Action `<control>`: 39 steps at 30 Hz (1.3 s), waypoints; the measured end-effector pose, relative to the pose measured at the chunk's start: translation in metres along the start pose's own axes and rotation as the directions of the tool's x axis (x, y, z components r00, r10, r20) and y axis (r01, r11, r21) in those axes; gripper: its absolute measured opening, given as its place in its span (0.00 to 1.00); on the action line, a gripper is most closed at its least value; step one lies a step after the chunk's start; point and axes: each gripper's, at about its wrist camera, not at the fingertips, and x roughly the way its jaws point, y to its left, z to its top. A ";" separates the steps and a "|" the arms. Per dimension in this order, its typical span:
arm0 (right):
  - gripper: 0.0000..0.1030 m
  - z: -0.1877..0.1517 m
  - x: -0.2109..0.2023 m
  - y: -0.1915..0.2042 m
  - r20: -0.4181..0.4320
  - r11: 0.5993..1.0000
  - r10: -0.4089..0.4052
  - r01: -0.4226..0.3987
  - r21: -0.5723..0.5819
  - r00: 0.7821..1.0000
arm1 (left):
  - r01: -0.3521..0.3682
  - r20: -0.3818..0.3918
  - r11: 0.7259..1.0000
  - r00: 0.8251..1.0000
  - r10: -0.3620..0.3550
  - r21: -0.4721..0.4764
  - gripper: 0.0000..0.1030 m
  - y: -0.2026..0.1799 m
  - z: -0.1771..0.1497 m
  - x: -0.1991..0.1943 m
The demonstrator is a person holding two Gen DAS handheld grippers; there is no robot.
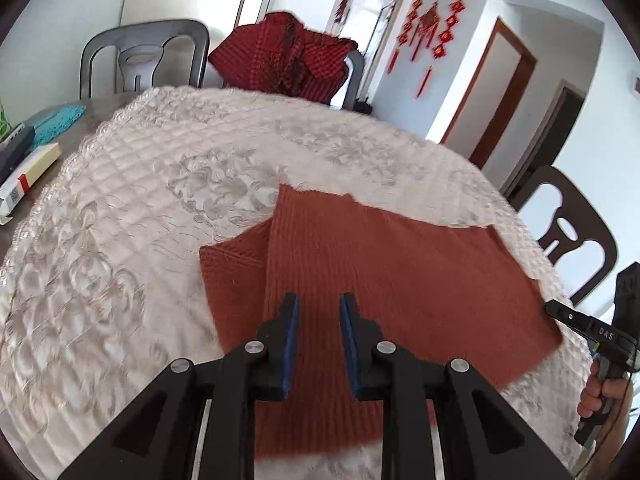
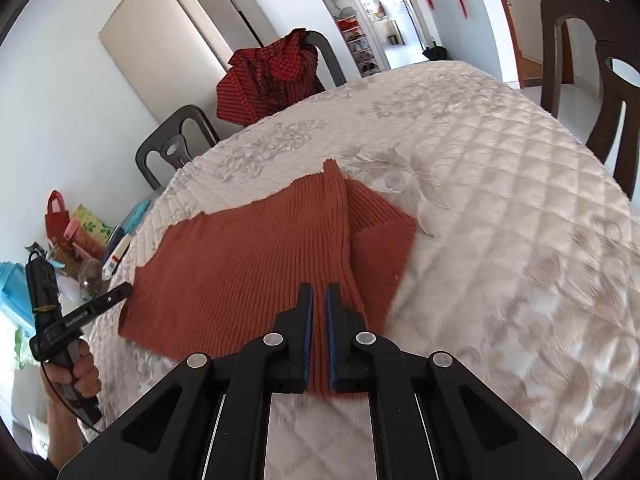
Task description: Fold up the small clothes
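A rust-coloured ribbed knit garment (image 1: 400, 272) (image 2: 248, 256) lies flat on the white quilted tablecloth (image 1: 120, 220) (image 2: 520, 200), with one side folded over so a sleeve part sticks out beneath. My left gripper (image 1: 319, 300) hovers over the garment's near edge, open by a narrow gap, with the fabric below and nothing pinched. In the right wrist view the left gripper (image 2: 126, 291) points at the garment's left edge. My right gripper (image 2: 319, 290) is shut on the garment's near edge, with fabric showing between the pads. In the left wrist view the right gripper (image 1: 550, 307) sits at the garment's right edge.
A red checked garment (image 1: 288, 56) (image 2: 272, 76) hangs over a grey chair behind the table. A dark chair (image 1: 572, 232) stands at the right. Boxes (image 1: 32, 168) and assorted clutter (image 2: 80, 232) crowd the table's left end. A fridge (image 2: 188, 20) stands against the wall.
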 end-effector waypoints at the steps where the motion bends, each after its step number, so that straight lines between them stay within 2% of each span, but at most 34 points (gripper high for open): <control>1: 0.04 0.001 0.006 -0.002 -0.007 1.000 -0.006 0.006 0.002 1.000 | -0.002 -0.010 1.000 1.000 0.002 -0.004 0.24 0.003 0.001 0.006; 3: 0.04 0.001 0.017 -0.010 -0.030 0.999 -0.025 0.025 0.020 0.999 | -0.003 -0.003 1.000 1.000 0.003 0.000 0.24 0.006 0.001 0.012; 7: 0.02 0.000 0.015 -0.018 -0.017 0.999 0.003 -0.002 0.049 1.000 | 0.008 -0.006 1.000 1.000 -0.008 -0.014 0.24 0.008 0.005 0.009; 9: 0.05 0.000 0.009 -0.015 -0.016 0.999 0.000 0.000 0.047 1.000 | 0.015 0.004 1.000 1.000 -0.015 -0.012 0.24 0.007 0.001 -0.002; 13: 0.06 -0.006 -0.015 -0.008 0.010 0.999 0.038 -0.038 0.038 0.999 | 0.016 0.023 1.000 1.000 -0.016 -0.026 0.24 0.009 -0.014 -0.029; 16: 0.18 -0.014 -0.029 -0.006 0.010 0.997 0.060 -0.061 0.038 0.998 | -0.006 0.028 0.999 1.000 0.007 -0.048 0.24 0.015 -0.029 -0.047; 18: 0.37 -0.020 -0.034 -0.007 -0.001 0.998 0.054 -0.054 0.038 0.999 | -0.017 0.015 0.997 1.000 0.019 -0.074 0.24 0.021 -0.040 -0.054; 19: 0.40 -0.024 -0.036 -0.009 -0.003 0.998 0.051 -0.051 0.046 0.999 | -0.023 0.011 0.996 1.000 0.024 -0.092 0.24 0.024 -0.046 -0.059; 21: 0.40 -0.032 -0.040 -0.013 -0.015 0.996 0.064 -0.063 0.065 0.998 | -0.029 -0.005 0.991 1.000 0.029 -0.134 0.26 0.031 -0.057 -0.064; 25: 0.40 -0.050 -0.039 -0.020 -0.069 0.986 0.114 -0.104 0.130 0.991 | 0.003 -0.040 0.981 0.999 -0.010 -0.196 0.33 0.038 -0.073 -0.062; 27: 0.41 -0.058 -0.033 -0.023 -0.095 0.976 0.152 -0.135 0.169 0.984 | 0.019 -0.020 0.978 1.000 -0.023 -0.207 0.37 0.038 -0.072 -0.060; 29: 0.46 -0.060 -0.032 -0.023 -0.073 0.969 0.180 -0.164 0.187 0.981 | 0.061 -0.004 0.972 0.998 -0.063 -0.225 0.44 0.040 -0.069 -0.053; 39: 0.46 -0.045 -0.013 -0.028 -0.012 0.925 0.244 -0.229 0.303 0.970 | 0.051 0.041 0.963 0.998 -0.042 -0.263 0.44 0.039 -0.054 -0.036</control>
